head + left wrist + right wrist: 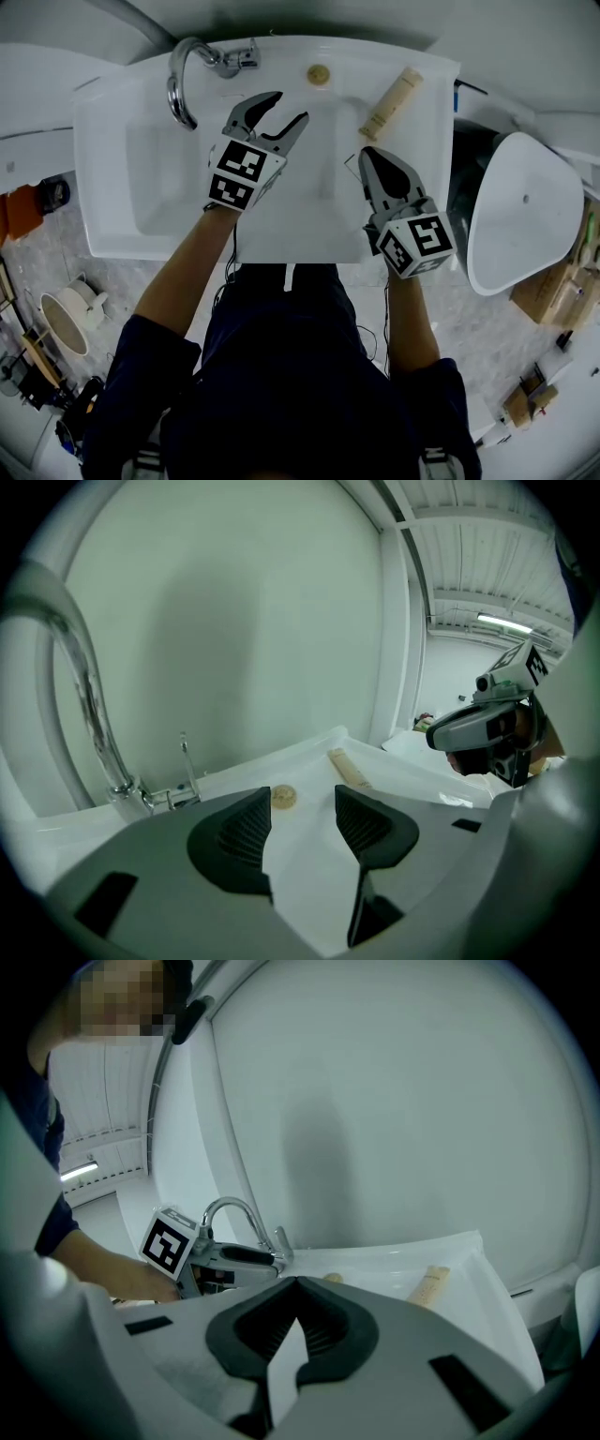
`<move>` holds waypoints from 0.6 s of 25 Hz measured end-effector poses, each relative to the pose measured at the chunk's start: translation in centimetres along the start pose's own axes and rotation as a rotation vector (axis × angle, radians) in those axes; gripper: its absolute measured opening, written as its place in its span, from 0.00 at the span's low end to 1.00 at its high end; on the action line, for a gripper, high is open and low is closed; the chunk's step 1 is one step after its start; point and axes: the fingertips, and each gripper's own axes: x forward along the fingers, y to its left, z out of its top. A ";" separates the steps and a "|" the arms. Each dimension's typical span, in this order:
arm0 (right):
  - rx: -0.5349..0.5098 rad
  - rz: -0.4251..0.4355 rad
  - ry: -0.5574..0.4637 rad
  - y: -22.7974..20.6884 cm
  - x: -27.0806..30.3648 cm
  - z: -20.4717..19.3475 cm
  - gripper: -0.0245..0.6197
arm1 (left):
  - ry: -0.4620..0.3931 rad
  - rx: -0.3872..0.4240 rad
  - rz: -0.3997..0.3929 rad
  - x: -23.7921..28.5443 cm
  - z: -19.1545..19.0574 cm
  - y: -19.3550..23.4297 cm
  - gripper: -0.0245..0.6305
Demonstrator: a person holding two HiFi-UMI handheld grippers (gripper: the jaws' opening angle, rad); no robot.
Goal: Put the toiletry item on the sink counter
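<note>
Your left gripper (289,108) hung over the basin of the white sink (105,169) with its jaws spread apart and nothing between them; your right gripper (372,159) sat just right of it, jaws closed together on nothing, tips pointing at the back ledge; the toiletry item, a beige tube (393,103), lay flat and slanted on the sink counter at the back right corner, clear of both grippers; a small round beige disc (319,74) rested on the back ledge between the tube and the chrome faucet (183,75).
</note>
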 end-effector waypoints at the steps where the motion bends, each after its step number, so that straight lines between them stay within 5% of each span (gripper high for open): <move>1: -0.003 0.003 -0.001 0.4 -0.3 0.0 0.05 | -0.008 -0.001 0.005 -0.6 0.2 -0.1 0.39; 15: -0.046 0.041 -0.011 3.9 -3.3 0.2 0.05 | -0.082 -0.010 0.049 -6.9 1.5 -2.4 0.39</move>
